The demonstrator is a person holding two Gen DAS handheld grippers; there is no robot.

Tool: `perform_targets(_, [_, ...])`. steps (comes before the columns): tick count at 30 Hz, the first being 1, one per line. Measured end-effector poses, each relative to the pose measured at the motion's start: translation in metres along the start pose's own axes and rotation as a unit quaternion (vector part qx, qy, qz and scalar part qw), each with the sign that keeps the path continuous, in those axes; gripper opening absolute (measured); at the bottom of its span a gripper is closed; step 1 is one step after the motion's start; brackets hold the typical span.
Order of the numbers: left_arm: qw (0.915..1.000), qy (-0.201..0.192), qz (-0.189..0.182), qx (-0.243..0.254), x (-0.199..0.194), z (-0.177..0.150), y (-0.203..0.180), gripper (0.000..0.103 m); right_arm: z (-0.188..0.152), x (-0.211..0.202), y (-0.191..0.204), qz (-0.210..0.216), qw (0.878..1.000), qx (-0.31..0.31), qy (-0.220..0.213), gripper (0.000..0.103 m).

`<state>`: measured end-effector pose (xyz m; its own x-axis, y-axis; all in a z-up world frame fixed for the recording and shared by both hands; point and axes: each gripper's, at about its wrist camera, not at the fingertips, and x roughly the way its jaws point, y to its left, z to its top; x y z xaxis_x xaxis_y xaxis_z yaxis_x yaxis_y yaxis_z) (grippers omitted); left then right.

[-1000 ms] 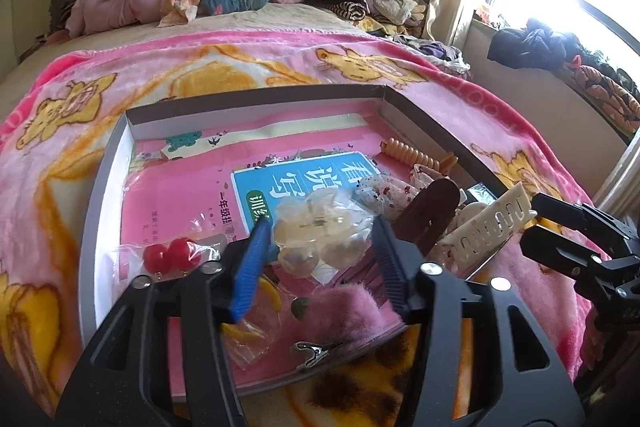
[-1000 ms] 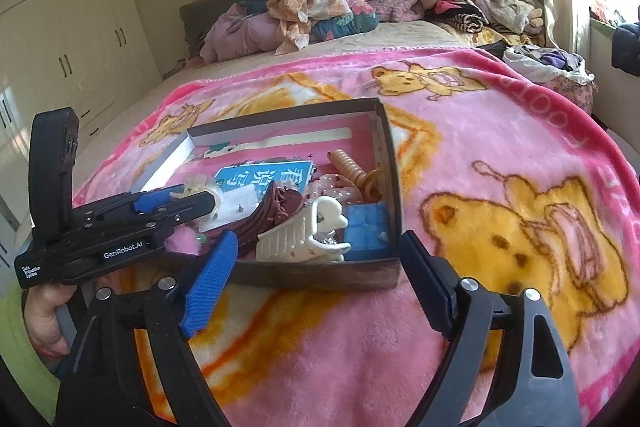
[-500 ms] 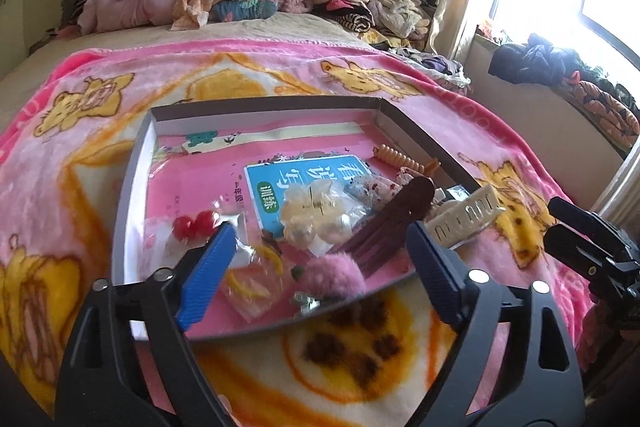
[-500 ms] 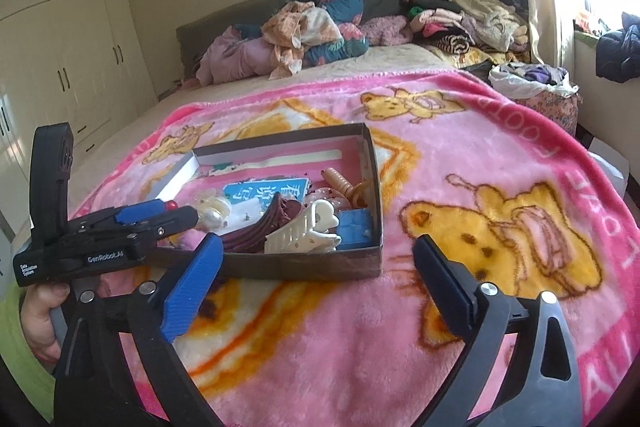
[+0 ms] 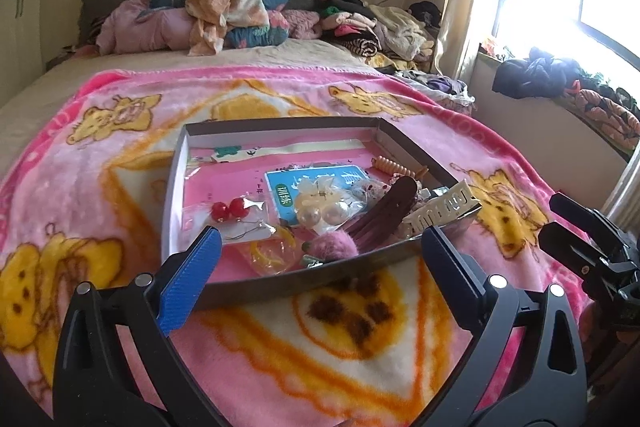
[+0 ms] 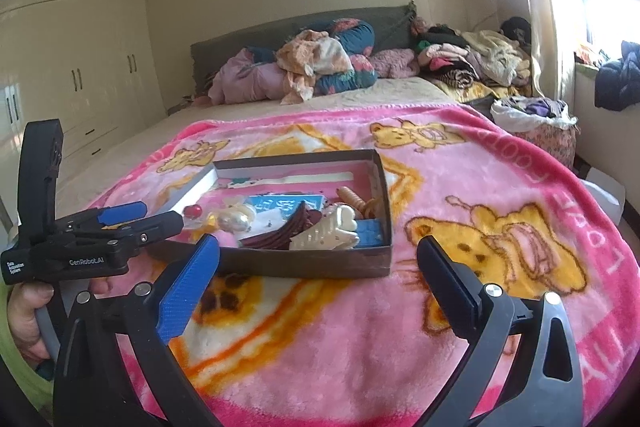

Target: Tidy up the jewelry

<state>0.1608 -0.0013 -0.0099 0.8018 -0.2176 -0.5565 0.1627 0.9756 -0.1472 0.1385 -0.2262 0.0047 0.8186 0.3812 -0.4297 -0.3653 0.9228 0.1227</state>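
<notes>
Claws first: the left claw (image 5: 320,279) stands spread wide with nothing between its blue pads, which have just been opening, and it hangs over the pink blanket (image 5: 100,187) just short of the near wall of the box (image 5: 304,279). The right claw (image 6: 316,279) is likewise released and empty, its pads also freshly parted, above the blanket in front of the box's near right corner. In the right wrist view the left claw shows again at 9 o'clock, gripped from below by a hand (image 6: 24,319).

The shallow cardboard box lies on the blanket on the bed, and the jewelry and hair things sit inside it. In the left wrist view, a small clear bag with two red bead earrings (image 5: 229,209) lies at 9 o'clock of the box floor. Two large pearl earrings (image 5: 322,214) rest near the middle on a blue printed card (image 5: 288,187). A fluffy pink pompom (image 5: 335,246) sits at 6 o'clock against the near wall, with a yellow ring in a clear bag (image 5: 272,253) just beside it. A dark maroon hair clip (image 5: 388,211) lies tilted at 4 o'clock, touching a cream hair claw clip (image 5: 444,207) that leans on the box's right corner. An orange spiral hair tie (image 5: 394,167) lies at 2 o'clock by the right wall.

Piled clothes (image 5: 224,15) cover the head of the bed at 12 o'clock.
</notes>
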Motion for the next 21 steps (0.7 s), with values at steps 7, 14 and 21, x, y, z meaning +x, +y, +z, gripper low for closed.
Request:
perform_targets(7, [0.9999,-0.01,0.005,-0.003,-0.016,-0.011,0.003,0.091,-0.004,-0.009,0.023,0.016,0.997,-0.066,-0.037,0.096])
perform_targets(14, [0.9999,-0.014,0.009,-0.001,-0.024,-0.026,0.002,0.091,-0.011,-0.015,0.029,0.031,0.997,-0.049,-0.048,0.096])
perform_targets(21, [0.9995,-0.016,0.028,-0.006,-0.029,-0.043,0.001,0.091,-0.027,-0.019,0.035,0.035,0.998,-0.023,-0.054,0.097])
